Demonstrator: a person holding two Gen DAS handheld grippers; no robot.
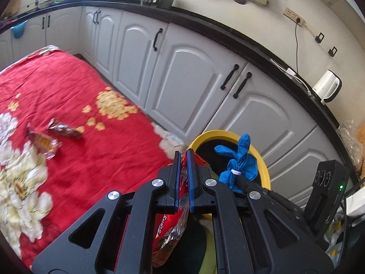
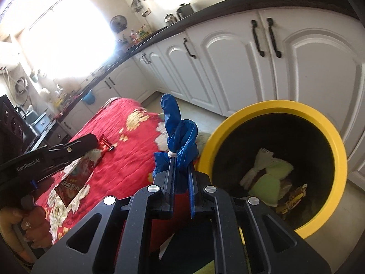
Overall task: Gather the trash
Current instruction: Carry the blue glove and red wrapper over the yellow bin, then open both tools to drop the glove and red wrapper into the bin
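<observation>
My left gripper (image 1: 183, 157) is shut on a red snack packet (image 1: 175, 226) that hangs below its pads, just left of the yellow-rimmed trash bin (image 1: 228, 134). My right gripper (image 2: 181, 171) is shut on a crumpled blue glove (image 2: 180, 132), held left of the bin (image 2: 262, 107); the glove also shows in the left wrist view (image 1: 241, 159) over the bin. The left gripper (image 2: 95, 141) and its red packet (image 2: 75, 182) show in the right wrist view. Two wrappers, one brown (image 1: 65, 131) and one orange (image 1: 43, 142), lie on the red floral cloth (image 1: 79, 96).
White cabinets (image 1: 187, 75) under a black countertop (image 1: 228, 32) run behind the bin. The bin holds wrappers and green and white scraps (image 2: 269, 173). The red cloth covers the surface on the left (image 2: 127, 150). A white appliance (image 1: 327, 86) sits on the counter.
</observation>
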